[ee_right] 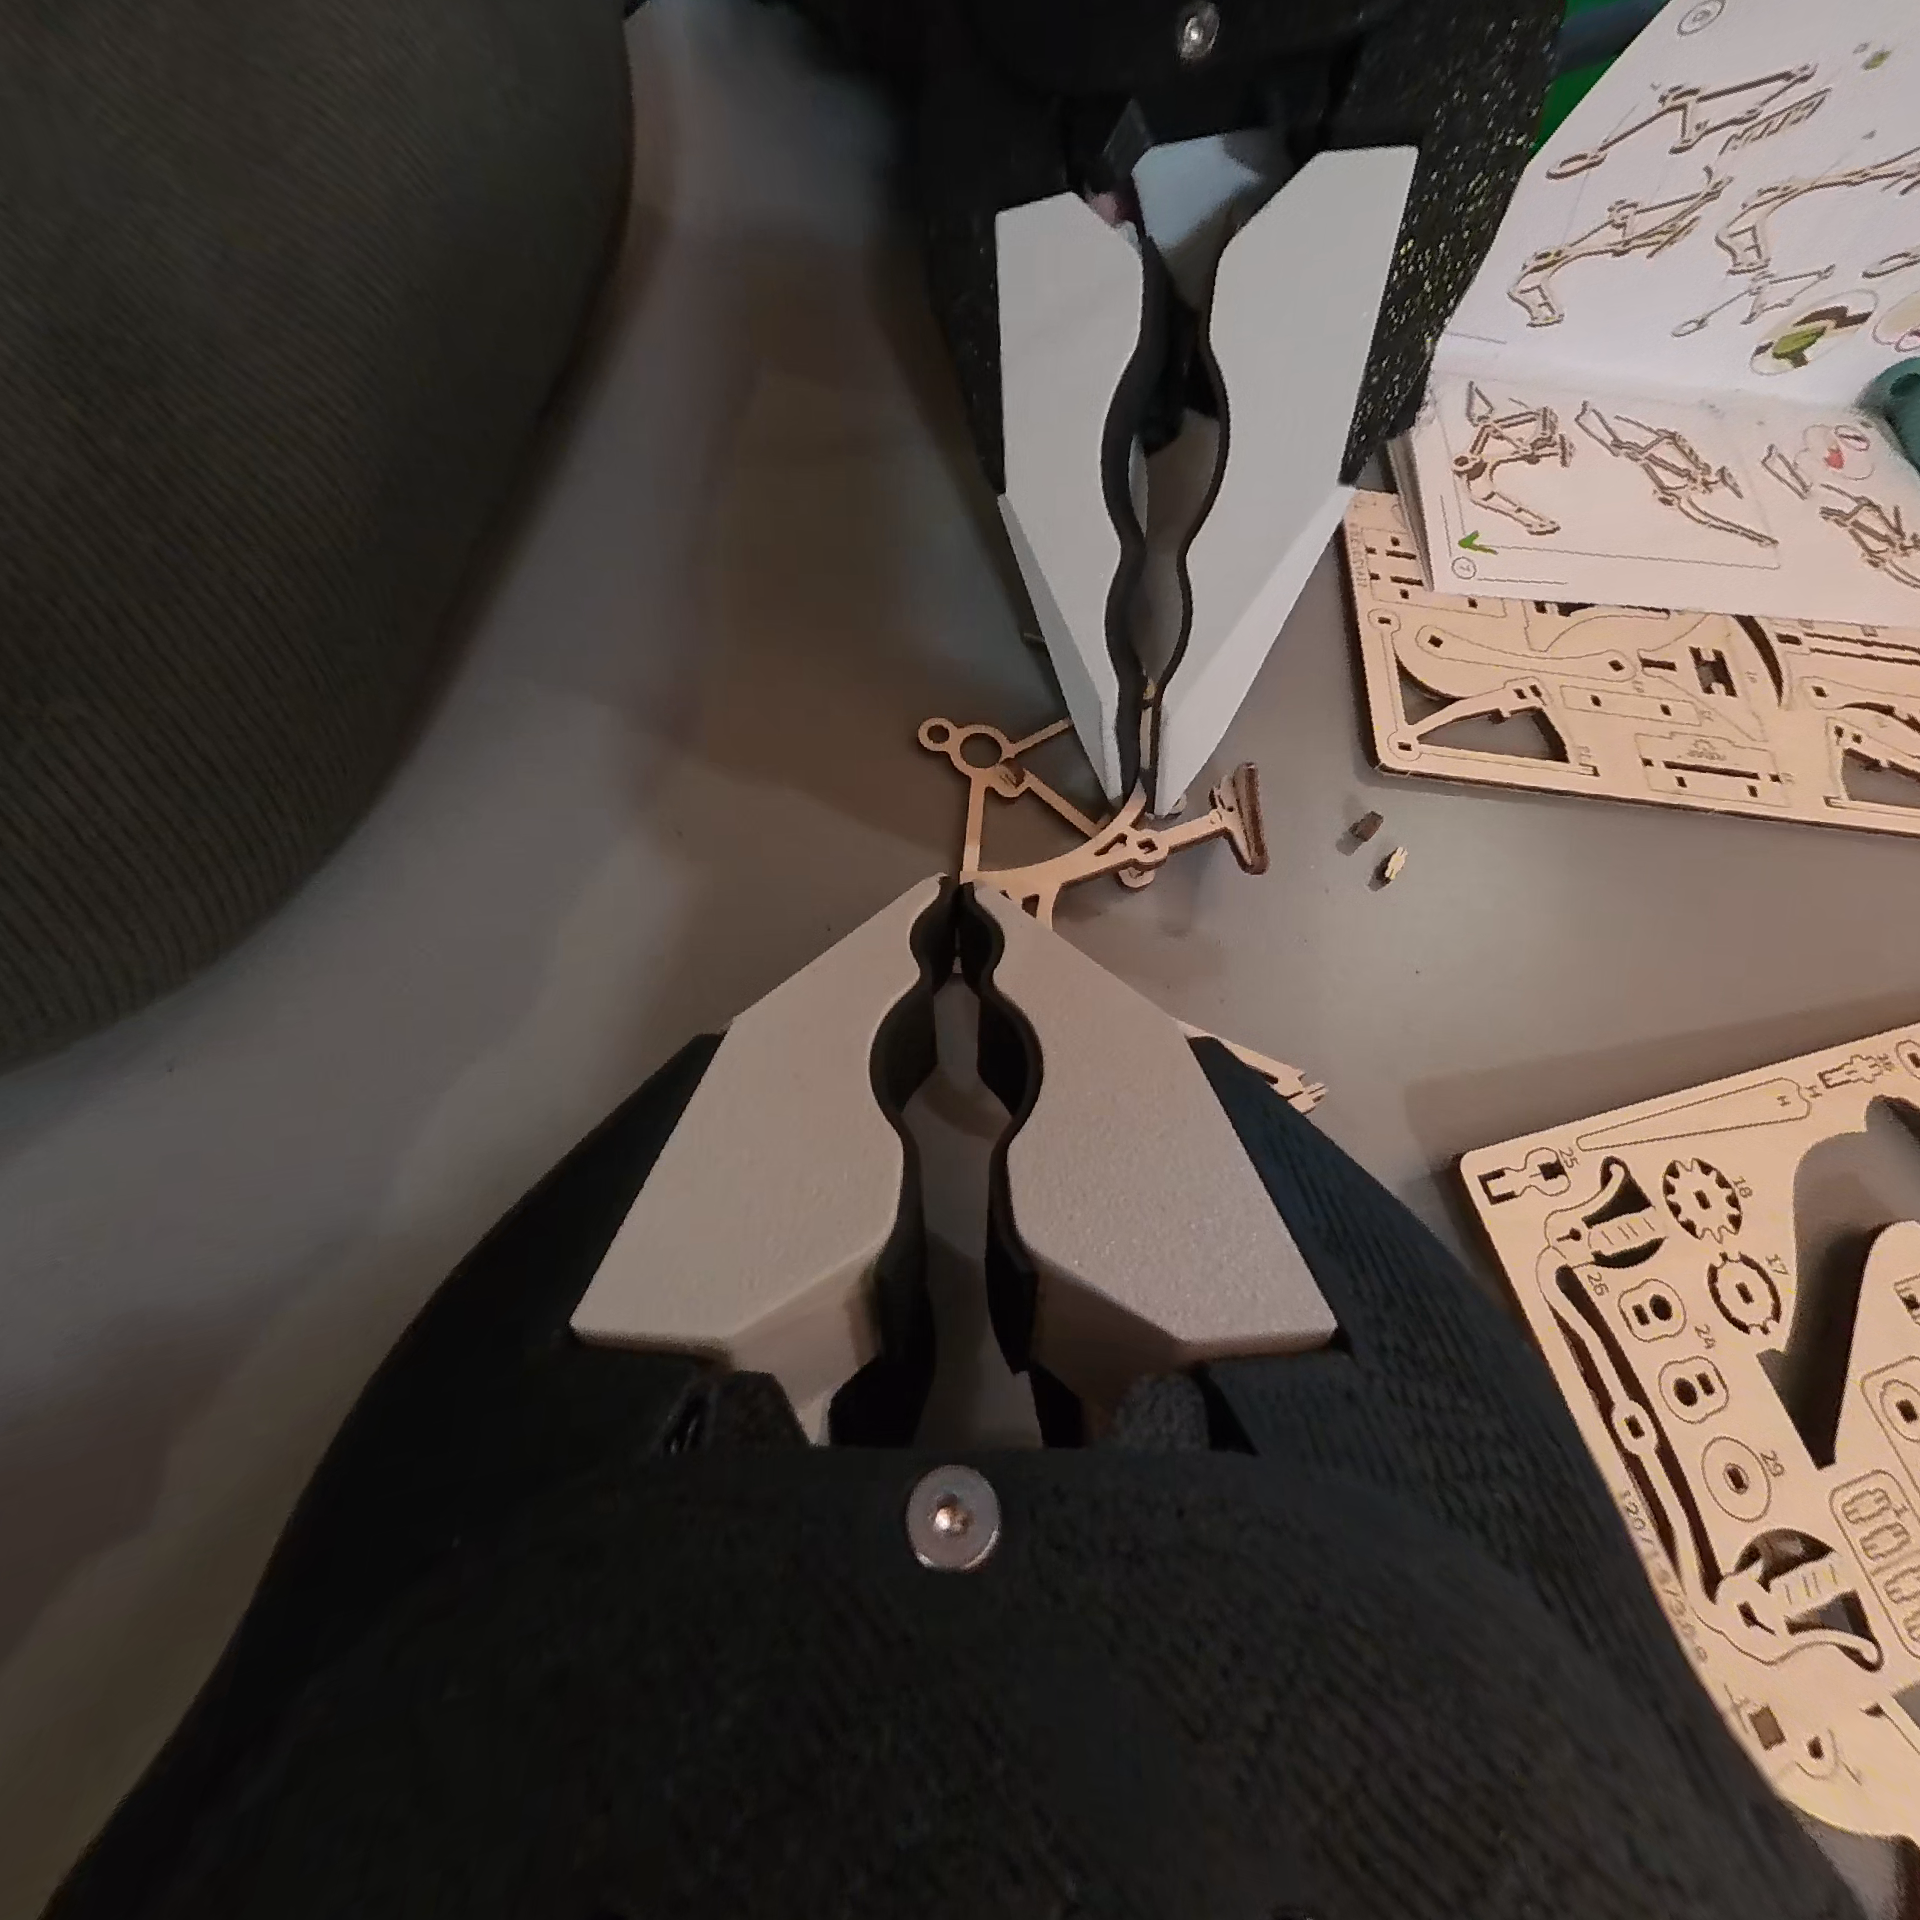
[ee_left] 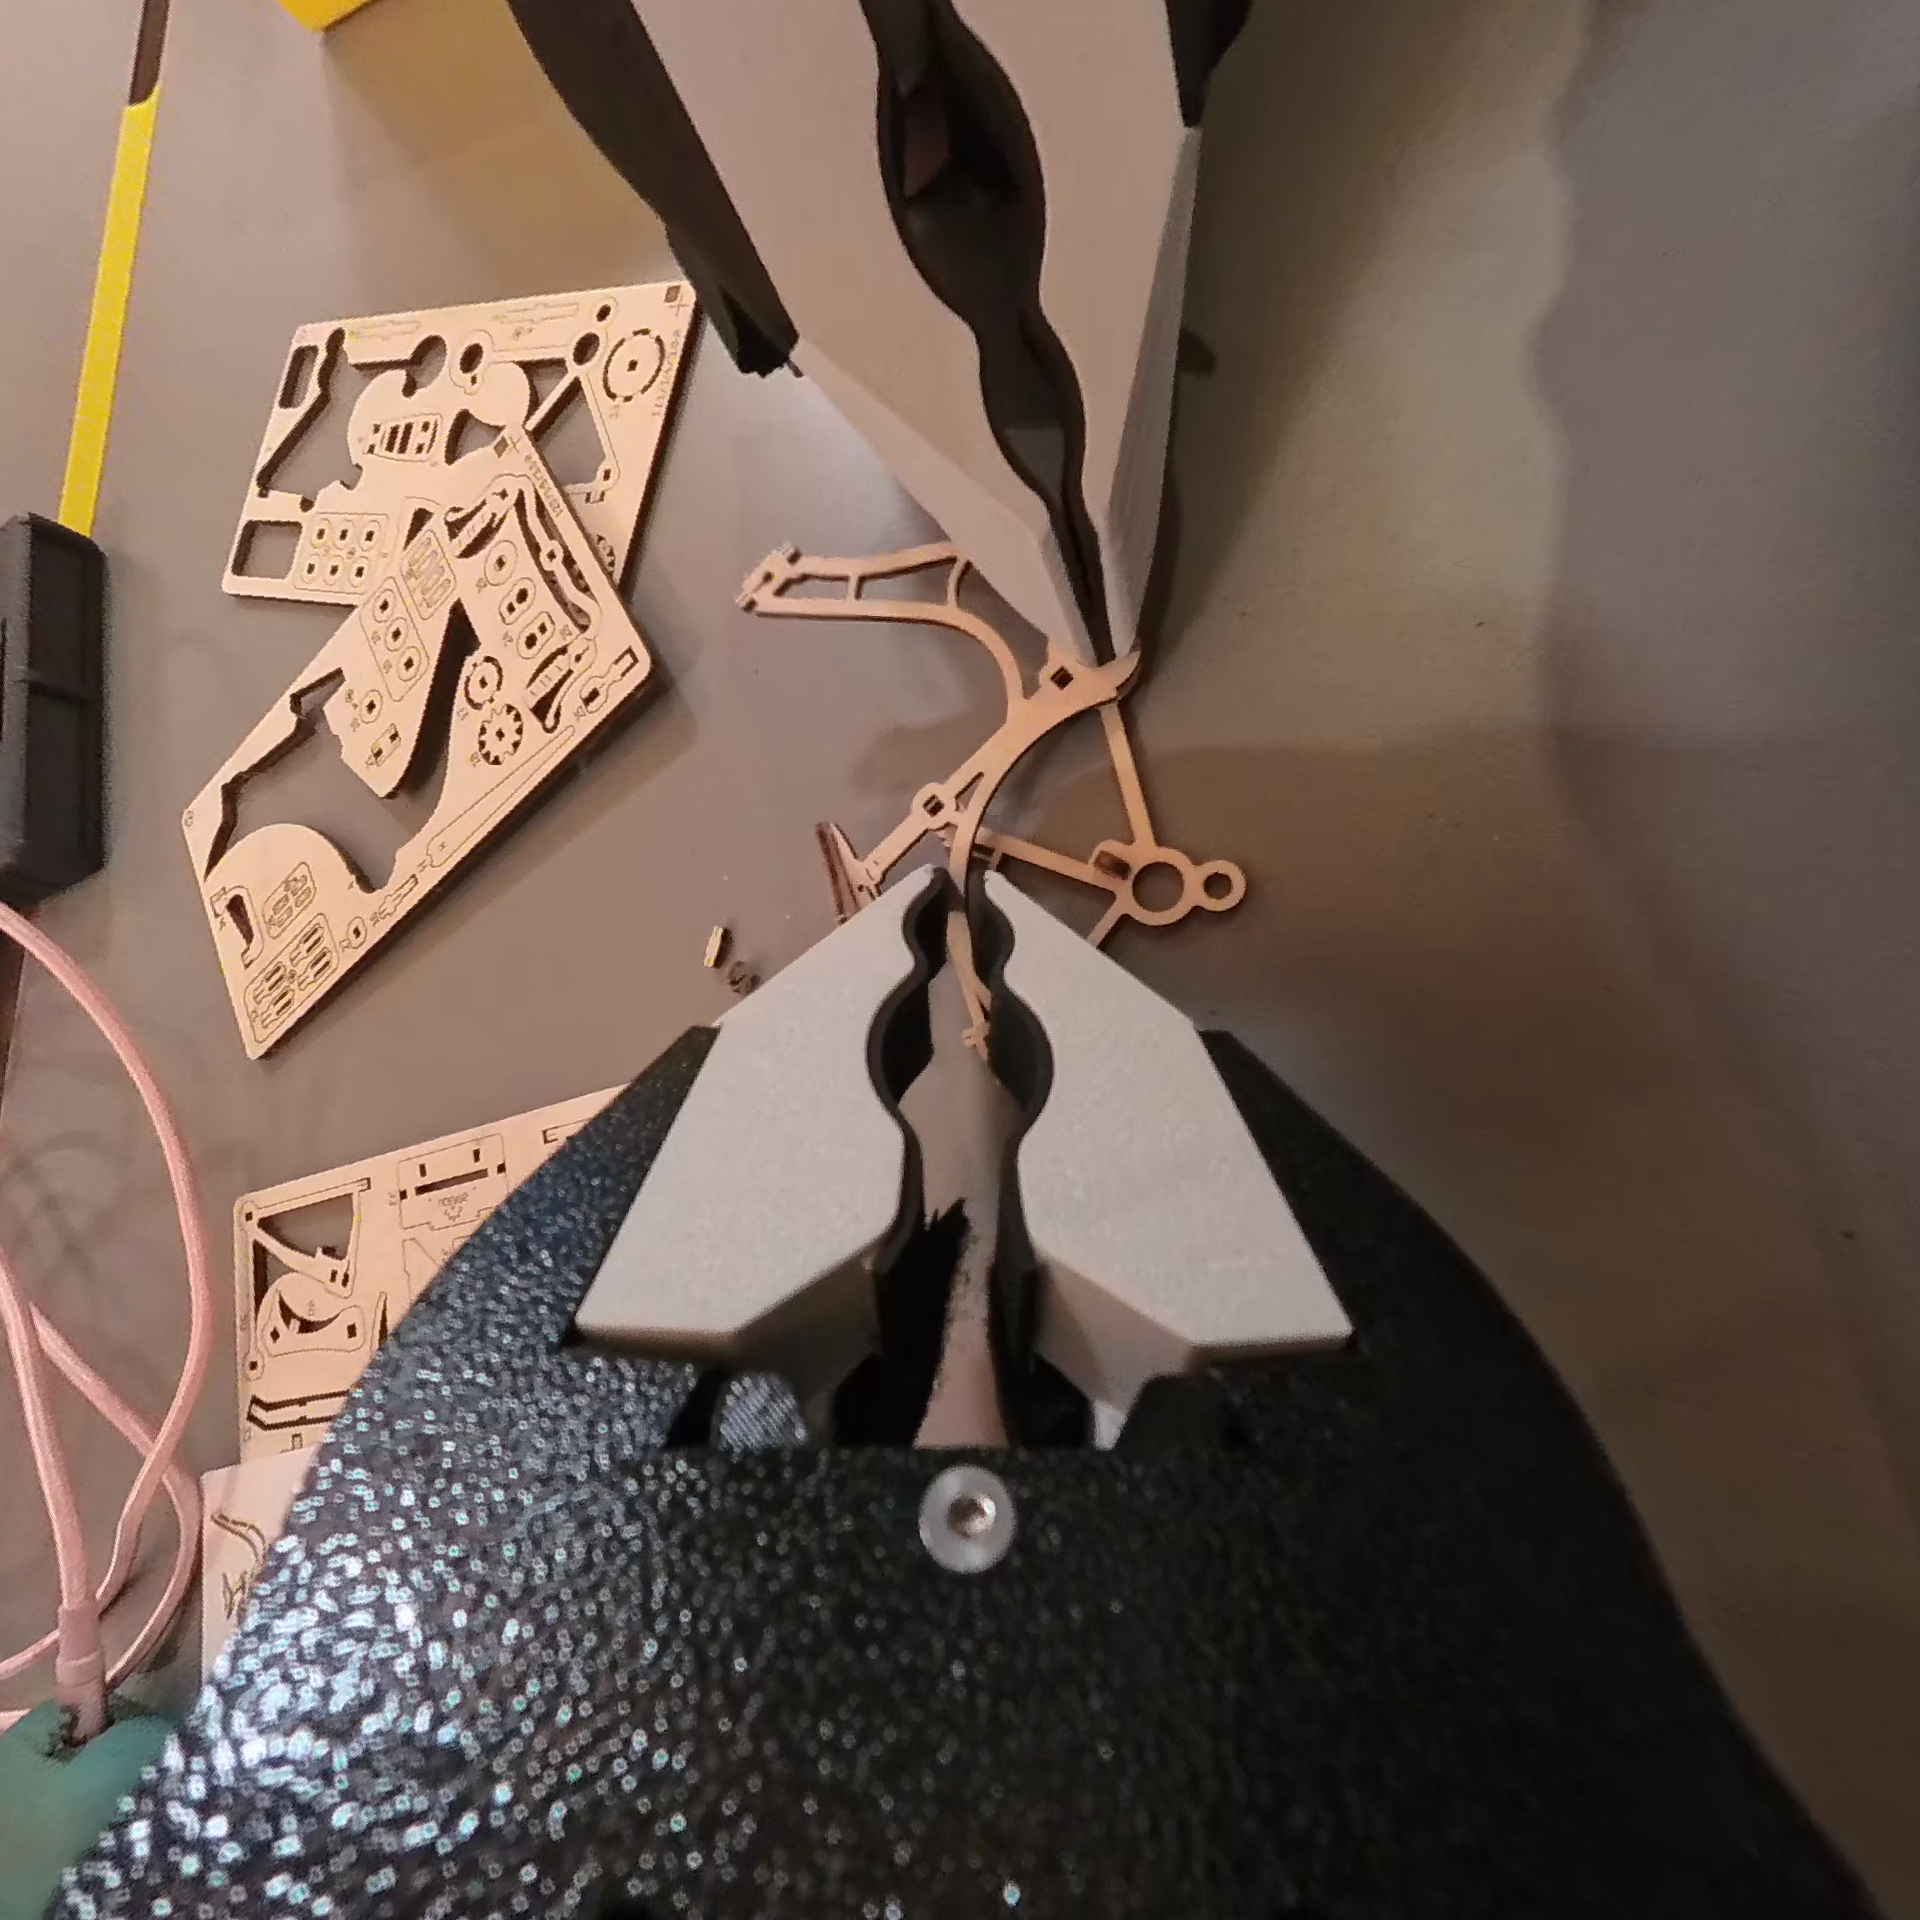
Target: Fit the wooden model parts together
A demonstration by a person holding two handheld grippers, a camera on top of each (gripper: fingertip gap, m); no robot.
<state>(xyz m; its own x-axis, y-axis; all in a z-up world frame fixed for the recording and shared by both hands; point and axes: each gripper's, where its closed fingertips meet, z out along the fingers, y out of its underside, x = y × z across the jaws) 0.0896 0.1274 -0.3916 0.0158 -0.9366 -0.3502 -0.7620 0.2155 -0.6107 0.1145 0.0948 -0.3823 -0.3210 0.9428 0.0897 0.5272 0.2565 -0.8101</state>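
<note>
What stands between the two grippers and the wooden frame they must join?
Nothing visible: the left gripper and the right gripper are each shut on the wooden frame already.

wooden frame [ee_right: 1013, 883] partly behind right tongs [ee_right: 958, 902] (tips)

Two grippers [ee_left: 961, 883] [ee_left: 1101, 649]. Three punched wooden sheets [ee_left: 457, 457] [ee_left: 436, 748] [ee_left: 343, 1288] left of them. One curved wooden frame [ee_left: 1039, 727] between tips. Two tiny scraps [ee_left: 717, 948] nearby.

Pale wooden frame [ee_left: 1023, 717], grey table [ee_left: 1455, 727]
</note>
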